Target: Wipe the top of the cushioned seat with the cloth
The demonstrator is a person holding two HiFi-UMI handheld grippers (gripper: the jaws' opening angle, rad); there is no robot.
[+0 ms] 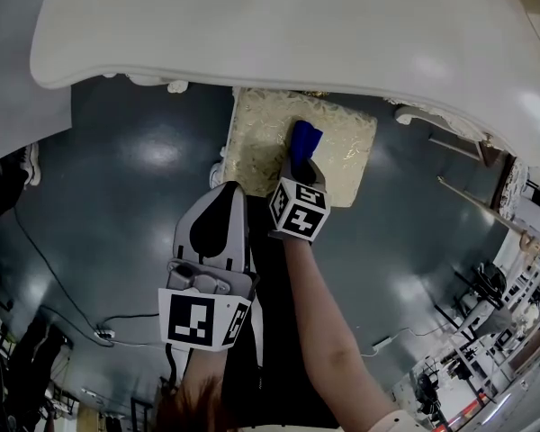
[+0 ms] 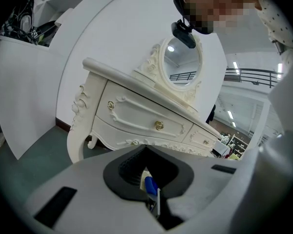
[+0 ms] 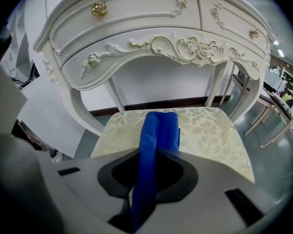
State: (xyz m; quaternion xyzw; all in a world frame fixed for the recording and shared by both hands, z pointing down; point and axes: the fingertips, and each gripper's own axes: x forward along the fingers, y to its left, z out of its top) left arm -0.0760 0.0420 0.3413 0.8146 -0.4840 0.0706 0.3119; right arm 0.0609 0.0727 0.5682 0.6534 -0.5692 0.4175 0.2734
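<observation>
Near, L gripper (image 1: 218, 207) is being held idle over the floor, jaws together, nothing between. Beyond, R gripper (image 1: 297, 165) is being held w/ jaws clamped on the blue cloth (image 1: 306, 139), apparently pressed on the cushioned seat (image 1: 252, 147), approx mid-top. Wiping is judged in hand; next, cloth needs dragging across the top, contact maintained. Farthest, the seat is being overhung by dressing table (image 1: 252, 25).

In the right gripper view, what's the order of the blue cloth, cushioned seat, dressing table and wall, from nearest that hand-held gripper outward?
1. blue cloth, between its jaws.
2. cushioned seat, below, ahead.
3. dressing table, above, beyond.
4. wall, behind the table legs.
</observation>
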